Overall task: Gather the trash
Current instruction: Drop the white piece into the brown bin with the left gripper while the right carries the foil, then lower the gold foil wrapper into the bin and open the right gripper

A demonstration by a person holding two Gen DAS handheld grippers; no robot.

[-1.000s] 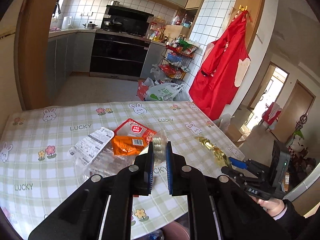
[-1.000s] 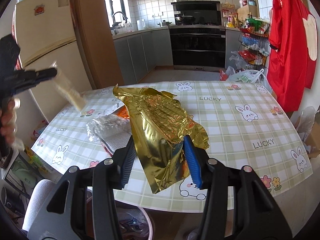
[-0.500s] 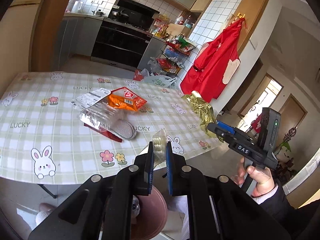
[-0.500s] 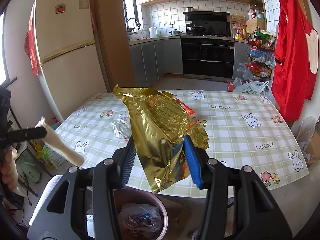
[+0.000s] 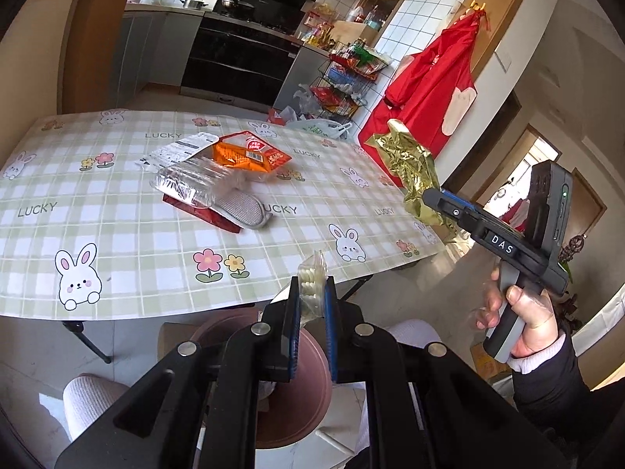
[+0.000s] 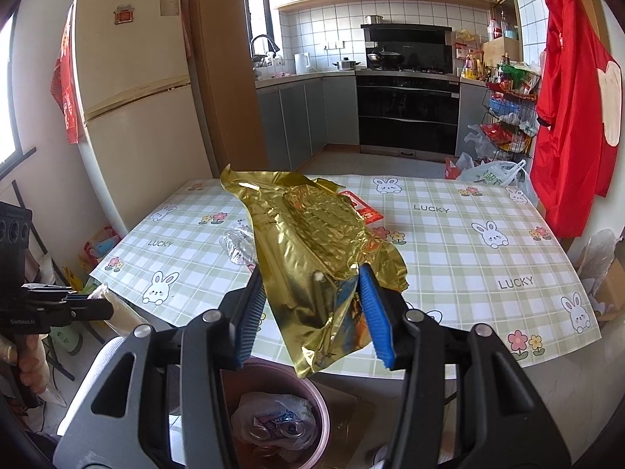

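Note:
My left gripper (image 5: 311, 297) is shut on a small clear packet of white pieces (image 5: 311, 279), held off the table's near edge, above a brown trash bin (image 5: 289, 383). My right gripper (image 6: 308, 305) is shut on a crumpled gold foil bag (image 6: 312, 242), held above the same bin (image 6: 277, 422), which holds crumpled wrappers. The gold bag and right gripper (image 5: 441, 199) also show in the left wrist view at the table's right end. On the table lie an orange snack bag (image 5: 250, 154), a clear plastic wrapper (image 5: 191, 179), a white label wrapper (image 5: 175, 148) and a grey mesh pouch (image 5: 246, 211).
The table (image 5: 117, 242) has a green checked bunny cloth. A red apron (image 5: 425, 86) hangs at the right wall. A wire rack (image 5: 347, 78) and plastic bags stand behind the table. A fridge (image 6: 133, 97) stands left. A cardboard box (image 6: 609, 285) sits at the right.
Both grippers have drawn back from the table toward its near edge and lowered slightly over the trash bin. Each keeps hold of its piece of trash.

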